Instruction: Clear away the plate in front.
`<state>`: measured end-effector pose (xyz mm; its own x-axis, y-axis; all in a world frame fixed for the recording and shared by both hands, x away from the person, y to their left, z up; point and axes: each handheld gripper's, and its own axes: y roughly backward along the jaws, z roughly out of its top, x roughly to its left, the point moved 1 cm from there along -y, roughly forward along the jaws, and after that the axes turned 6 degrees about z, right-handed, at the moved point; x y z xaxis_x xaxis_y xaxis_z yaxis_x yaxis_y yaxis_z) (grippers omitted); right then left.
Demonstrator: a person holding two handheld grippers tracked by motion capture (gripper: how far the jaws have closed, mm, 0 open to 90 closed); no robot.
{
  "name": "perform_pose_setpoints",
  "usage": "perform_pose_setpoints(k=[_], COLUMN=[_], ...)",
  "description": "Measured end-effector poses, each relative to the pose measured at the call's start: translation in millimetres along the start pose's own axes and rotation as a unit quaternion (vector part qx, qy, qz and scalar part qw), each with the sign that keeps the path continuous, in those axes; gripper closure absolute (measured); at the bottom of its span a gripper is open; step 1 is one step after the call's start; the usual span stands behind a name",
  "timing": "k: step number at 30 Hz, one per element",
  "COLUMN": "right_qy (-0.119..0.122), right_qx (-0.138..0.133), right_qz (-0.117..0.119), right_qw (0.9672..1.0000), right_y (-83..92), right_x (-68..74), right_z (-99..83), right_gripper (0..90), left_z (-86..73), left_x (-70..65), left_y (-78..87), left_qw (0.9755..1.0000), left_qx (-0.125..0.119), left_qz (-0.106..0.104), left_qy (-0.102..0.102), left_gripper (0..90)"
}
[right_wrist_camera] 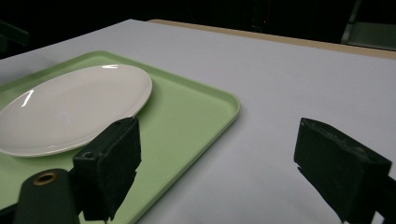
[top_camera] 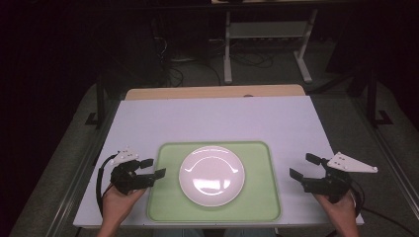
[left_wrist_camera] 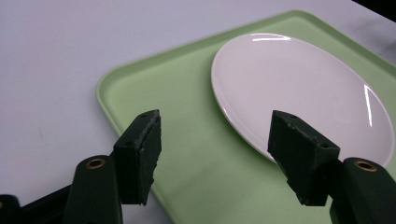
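Note:
A white plate (top_camera: pixel 211 176) lies in the middle of a light green tray (top_camera: pixel 167 202) near the table's front edge. My left gripper (top_camera: pixel 153 168) hovers at the tray's left rim, open, nothing between its jaws. Along its jaws I see the tray (left_wrist_camera: pixel 140 88) and the plate (left_wrist_camera: pixel 299 88) just ahead. My right gripper (top_camera: pixel 304 167) stands open to the right of the tray, over bare table, holding nothing. Its own view has the tray (right_wrist_camera: pixel 205 107) and plate (right_wrist_camera: pixel 70 112) to the left.
The white table top (top_camera: pixel 217 118) stretches behind the tray, with a wooden strip (top_camera: pixel 212 92) along its far edge. Beyond it stands a metal frame (top_camera: pixel 267 39) on a dark floor.

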<state>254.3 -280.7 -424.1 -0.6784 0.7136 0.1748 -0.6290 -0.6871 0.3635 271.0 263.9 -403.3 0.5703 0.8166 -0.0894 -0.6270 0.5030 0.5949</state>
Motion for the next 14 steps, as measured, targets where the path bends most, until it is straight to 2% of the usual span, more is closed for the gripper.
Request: perform_pose_setpoints(k=[5,14], right_qy=[-0.002,0.004], right_qx=[0.003,0.013], right_qz=[-0.001,-0.001], right_qw=[1.0,0.9999], right_y=[0.6,-1.5], right_x=[-0.6,1.2], right_z=[-1.2,-2.4], right_gripper=[13.7,13.7], left_z=[-7.1,-23.8], left_x=[-2.9,-7.6], left_y=[5.6,12.4], left_qw=[0.9992,0.9962], left_qx=[-0.006,-0.028], left_qz=[0.017,0.035], left_qy=[-0.037,-0.075], left_gripper=[30.1,28.5])
